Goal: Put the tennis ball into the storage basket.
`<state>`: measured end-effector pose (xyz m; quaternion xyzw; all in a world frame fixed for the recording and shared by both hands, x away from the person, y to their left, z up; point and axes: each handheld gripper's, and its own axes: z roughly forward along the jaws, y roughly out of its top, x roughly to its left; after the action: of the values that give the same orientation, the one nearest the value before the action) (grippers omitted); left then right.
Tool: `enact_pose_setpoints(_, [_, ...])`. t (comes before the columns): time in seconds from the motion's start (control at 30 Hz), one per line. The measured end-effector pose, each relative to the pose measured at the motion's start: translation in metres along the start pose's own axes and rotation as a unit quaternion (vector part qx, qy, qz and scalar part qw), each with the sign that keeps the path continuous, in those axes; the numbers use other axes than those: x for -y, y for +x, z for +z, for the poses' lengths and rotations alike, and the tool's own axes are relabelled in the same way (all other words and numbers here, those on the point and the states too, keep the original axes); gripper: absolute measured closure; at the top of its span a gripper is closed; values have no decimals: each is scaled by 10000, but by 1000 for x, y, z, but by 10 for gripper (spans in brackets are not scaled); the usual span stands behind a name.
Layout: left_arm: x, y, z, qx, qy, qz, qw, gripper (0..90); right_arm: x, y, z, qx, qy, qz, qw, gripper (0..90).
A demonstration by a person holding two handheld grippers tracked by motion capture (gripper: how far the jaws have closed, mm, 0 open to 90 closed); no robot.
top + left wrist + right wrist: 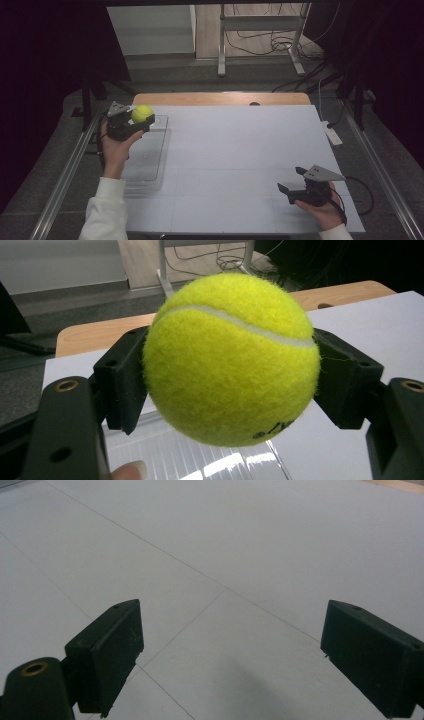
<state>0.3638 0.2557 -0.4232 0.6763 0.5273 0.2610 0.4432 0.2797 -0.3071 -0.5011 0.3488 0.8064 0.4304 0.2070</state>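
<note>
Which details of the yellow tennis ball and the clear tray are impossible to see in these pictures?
- Black print on the fuzzy yellow tennis ball: left gripper view, low on the ball's curve, unreadable.
- Clear plastic tray: high view, its far end lies behind the left hand-held gripper; the rim is faint.
- Ball's contact with the jaw pads: hidden behind the ball.
- Right hand-held gripper: jaws cut off by the bottom edge.

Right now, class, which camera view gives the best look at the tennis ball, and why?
The left gripper view: the tennis ball is close up, its white seam and fuzzy felt clear, pinched between the left gripper's jaws. The high view has it as a small yellow-green spot at the table's far left. The right gripper view looks at white tabletop.
</note>
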Motion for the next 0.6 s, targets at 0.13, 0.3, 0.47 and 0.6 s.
enact_pose_setpoints(0.13, [1, 2, 2, -66, 27, 9, 10000, 262, 0, 0, 0, 7, 2, 6, 10000, 106])
enact_pose_setpoints(0.3, [1, 5, 3, -111, -3, -10, 9999, 262, 0, 0, 0, 11, 8, -5, 10000, 108])
enact_pose_setpoints(0.47, [2, 12, 3, -178, -1, -56, 9998, 262, 0, 0, 0, 15, 12, -6, 10000, 107])
enact_pose_setpoints(0.6, [3, 18, 5, -260, 71, -100, 9996, 261, 0, 0, 1, 8, 10, -5, 10000, 108])
